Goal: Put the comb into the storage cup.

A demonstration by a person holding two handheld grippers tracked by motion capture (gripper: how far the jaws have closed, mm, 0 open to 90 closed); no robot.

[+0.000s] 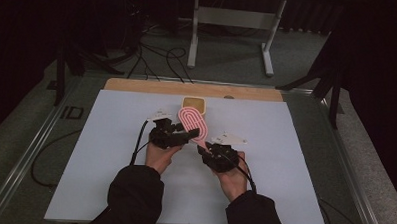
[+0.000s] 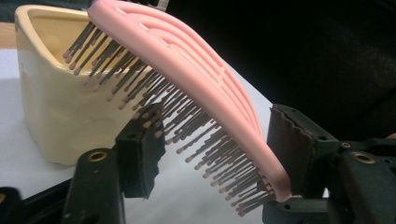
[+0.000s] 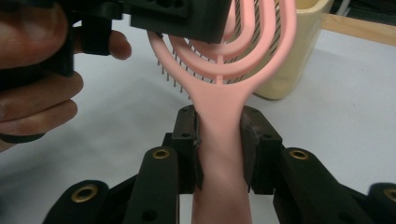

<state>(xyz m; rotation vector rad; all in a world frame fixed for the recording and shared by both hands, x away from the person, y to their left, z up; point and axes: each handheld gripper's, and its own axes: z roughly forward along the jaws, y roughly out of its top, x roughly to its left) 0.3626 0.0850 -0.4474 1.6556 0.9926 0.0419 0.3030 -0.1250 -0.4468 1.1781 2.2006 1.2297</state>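
A pink hairbrush (image 1: 191,119) with dark bristles is held over the white table between both grippers. My right gripper (image 1: 202,148) is shut on its handle (image 3: 219,107), one pad on each side. My left gripper (image 1: 188,135) is closed across the brush head (image 2: 187,65), with one pad on the pink back edge and the other against the bristle tips. The head tilts toward a cream ceramic cup (image 2: 51,107) that stands just behind it. In the right gripper view the left gripper's black jaw (image 3: 187,18) lies over the brush's looped back.
The cream cup (image 1: 193,104) stands near the far edge of the white board (image 1: 284,185), by a wooden strip (image 1: 137,86). A person's hands and dark sleeves come in from the bottom. Cables and a white stand's legs (image 1: 268,54) lie on the floor beyond the table.
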